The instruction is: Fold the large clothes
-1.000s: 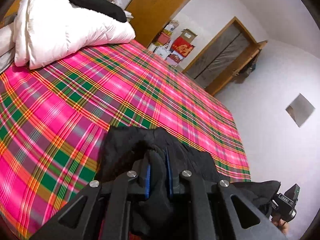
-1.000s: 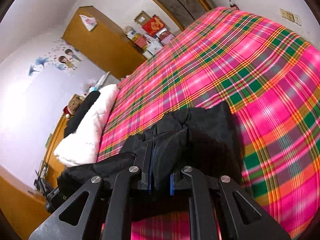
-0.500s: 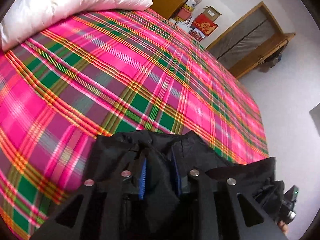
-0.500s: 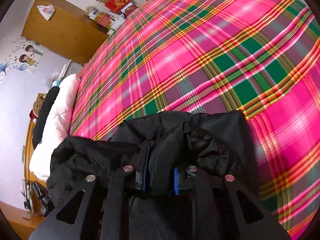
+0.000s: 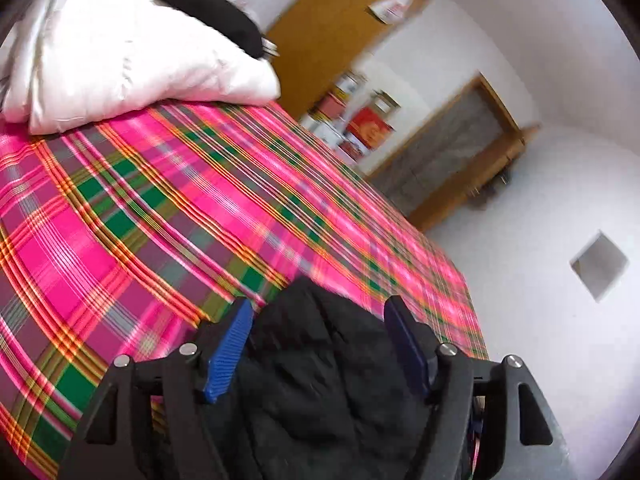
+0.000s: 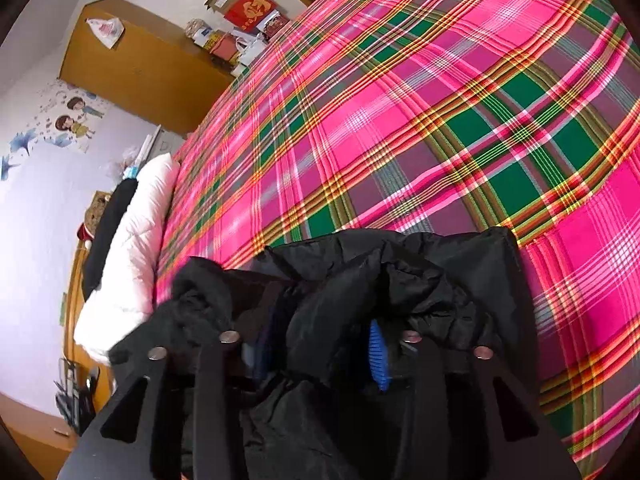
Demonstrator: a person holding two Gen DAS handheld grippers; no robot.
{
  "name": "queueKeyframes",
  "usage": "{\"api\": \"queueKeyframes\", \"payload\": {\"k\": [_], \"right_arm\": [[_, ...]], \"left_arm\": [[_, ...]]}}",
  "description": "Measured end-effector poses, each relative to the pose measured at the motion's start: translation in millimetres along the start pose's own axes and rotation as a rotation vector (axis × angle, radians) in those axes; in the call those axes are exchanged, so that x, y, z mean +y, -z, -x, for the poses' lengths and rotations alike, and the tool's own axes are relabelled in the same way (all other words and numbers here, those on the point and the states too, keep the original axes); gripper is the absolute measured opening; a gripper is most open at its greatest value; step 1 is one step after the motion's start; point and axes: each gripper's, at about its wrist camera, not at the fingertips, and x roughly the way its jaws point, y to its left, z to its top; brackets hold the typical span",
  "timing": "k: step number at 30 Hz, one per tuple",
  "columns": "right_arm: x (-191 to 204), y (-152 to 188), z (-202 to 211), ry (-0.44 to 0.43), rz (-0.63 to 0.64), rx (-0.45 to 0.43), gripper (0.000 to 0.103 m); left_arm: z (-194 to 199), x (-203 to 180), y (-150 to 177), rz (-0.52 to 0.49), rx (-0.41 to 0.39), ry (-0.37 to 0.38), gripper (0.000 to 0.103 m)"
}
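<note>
A white quilt (image 5: 120, 52) lies at the head of my plaid bedspread (image 5: 168, 200). Red boxes (image 6: 250, 10) stand beside the wooden cabinet (image 6: 132, 64).

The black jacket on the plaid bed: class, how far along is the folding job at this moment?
Done: the black jacket has been brought down onto the plaid bedspread. In hand: both jaws are opening, the left hand-held gripper wide apart with fabric lying loose between, the right hand-held gripper with fabric bunched between its pads. Left: the jacket lies crumpled, so smoothing and folding seemingly remain.
</note>
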Motion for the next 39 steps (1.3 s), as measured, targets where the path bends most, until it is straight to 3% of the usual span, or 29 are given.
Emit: {"api": "queueKeyframes", "payload": {"k": [1, 4, 5, 6, 7, 10, 13, 15, 17, 22, 27, 29, 32, 39], "right_arm": [[3.8, 0.4, 3.1, -0.007, 0.007, -0.008, 0.054], [17.8, 5.7, 25.4, -0.024, 0.064, -0.043, 0.059], [22.6, 9.3, 36.3, -0.027, 0.096, -0.063, 0.064], [28.2, 14.2, 48.4, -0.029, 0.138, -0.095, 0.075], [31.8, 18.6, 57.9, -0.024, 0.176, -0.124, 0.078], [42.1, 39.7, 78.6, 0.011, 0.312, -0.189, 0.079], [40.8, 58.3, 62.2, 0.108, 0.419, -0.144, 0.079], [31.2, 62.4, 39.3, 0.169, 0.436, -0.091, 0.079], [19.2, 58.0, 27.1, 0.207, 0.429, -0.082, 0.079], [-1.5, 31.2, 8.0, 0.208, 0.399, -0.039, 0.079], [-1.6, 18.6, 3.6, 0.238, 0.413, -0.031, 0.079], [-5.1, 18.2, 8.6, 0.227, 0.403, -0.040, 0.079], [-16.2, 16.5, 9.3, 0.199, 0.368, -0.025, 0.079], [-15.3, 13.0, 0.2, 0.181, 0.380, 0.036, 0.077]], "left_arm": [[-0.9, -5.6, 8.8, -0.030, 0.029, 0.018, 0.070], [-15.7, -23.2, 36.0, -0.142, 0.144, 0.048, 0.070], [-18.9, -29.6, 43.6, -0.176, 0.177, 0.063, 0.070], [-23.4, -37.5, 50.5, -0.205, 0.204, 0.083, 0.070], [-25.3, -45.6, 55.4, -0.235, 0.223, 0.112, 0.070], [-26.6, -69.2, 71.6, -0.332, 0.281, 0.202, 0.070], [-37.9, -80.5, 88.8, -0.407, 0.341, 0.207, 0.070], [-48.0, -80.3, 96.7, -0.438, 0.367, 0.168, 0.070], [-59.1, -78.3, 100.0, -0.484, 0.350, 0.069, 0.070], [-93.5, -58.6, 89.0, -0.411, 0.336, -0.048, 0.070], [-94.3, -62.7, 85.3, -0.449, 0.269, -0.137, 0.068], [-85.5, -59.5, 76.6, -0.477, 0.209, -0.210, 0.068], [-76.0, -45.5, 58.1, -0.440, 0.147, -0.262, 0.068], [-93.3, -13.1, 52.5, -0.409, 0.238, -0.329, 0.070]]}}
